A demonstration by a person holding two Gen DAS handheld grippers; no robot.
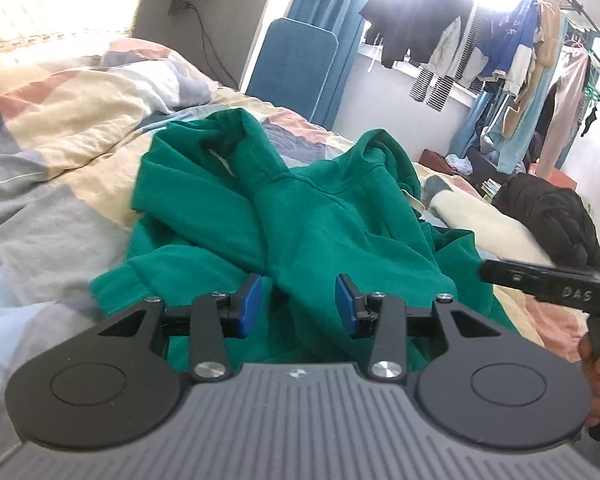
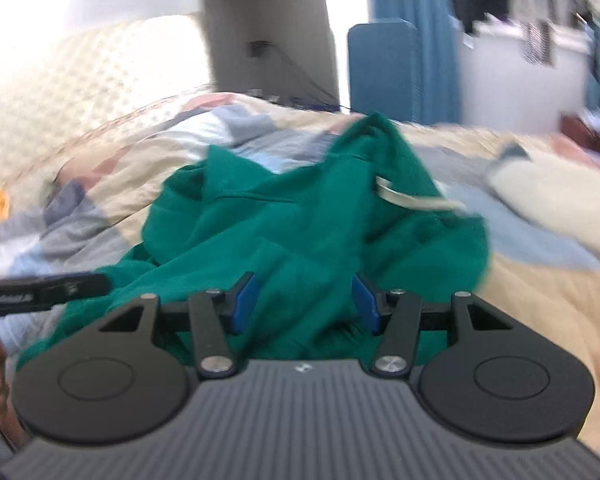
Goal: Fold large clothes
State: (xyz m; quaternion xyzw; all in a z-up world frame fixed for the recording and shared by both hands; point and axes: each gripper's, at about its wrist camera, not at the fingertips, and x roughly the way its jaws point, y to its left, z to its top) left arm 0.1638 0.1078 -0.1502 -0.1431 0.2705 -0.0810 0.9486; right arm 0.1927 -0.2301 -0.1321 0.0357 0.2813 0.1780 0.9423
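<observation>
We saw the left gripper (image 1: 299,304) as black linkage arms with silver screws and blue pads (image 1: 250,306). The right gripper (image 2: 305,303) matched it (grey ribbed housing behind).

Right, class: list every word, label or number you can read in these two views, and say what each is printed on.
"DAS": on the black body of the right gripper, seen in the left wrist view.
White lettering on the left gripper, seen in the right wrist view: too blurred to read.
Nothing else legible.

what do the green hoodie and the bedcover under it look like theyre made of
Green hoodie: looks like thick matte cotton-type fleece, with soft rounded folds, ribbed cuffs and no sheen. Patchwork bedcover: seems a thin woven cotton, matte, creasing into fine sharp wrinkles. Neither fibre can be confirmed.
</observation>
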